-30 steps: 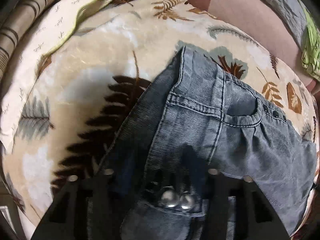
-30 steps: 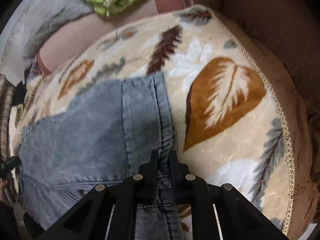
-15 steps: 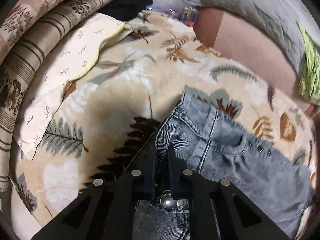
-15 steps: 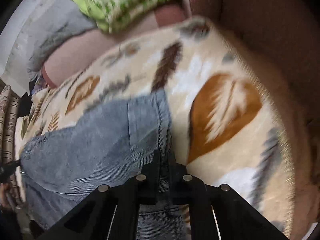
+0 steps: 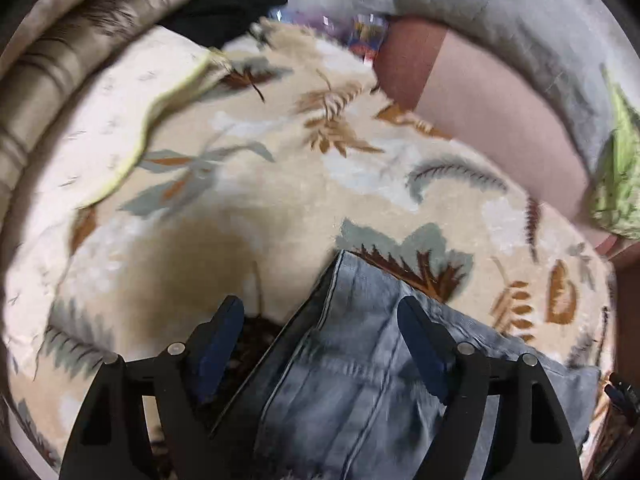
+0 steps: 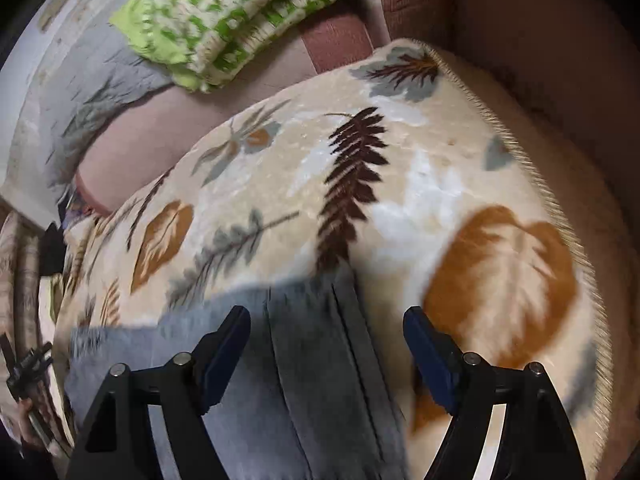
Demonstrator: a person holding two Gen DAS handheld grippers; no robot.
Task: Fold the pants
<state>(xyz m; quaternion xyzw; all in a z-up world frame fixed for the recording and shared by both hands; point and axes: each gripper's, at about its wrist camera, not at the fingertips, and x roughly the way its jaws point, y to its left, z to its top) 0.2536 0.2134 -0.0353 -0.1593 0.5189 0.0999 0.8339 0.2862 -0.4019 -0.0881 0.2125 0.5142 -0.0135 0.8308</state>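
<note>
Leaf-printed fleece blanket (image 5: 248, 184) is covering the bed. From the left wrist, the left gripper (image 5: 320, 332) is spreading its jaws, gripping nothing, the jeans (image 5: 360, 360) lying beneath and stretching rightward. From the right wrist, the right gripper (image 6: 326, 336) is likewise opening empty above the jeans' hemmed end (image 6: 320, 344), the denim running leftward.

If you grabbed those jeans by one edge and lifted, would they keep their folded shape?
Probably not. The jeans lie limp and creased on the blanket, so they would likely droop and unfold. The thick seams suggest heavy denim, likely weighty for its size. On that plush blanket, pushing would probably bunch them rather than slide them.
</note>
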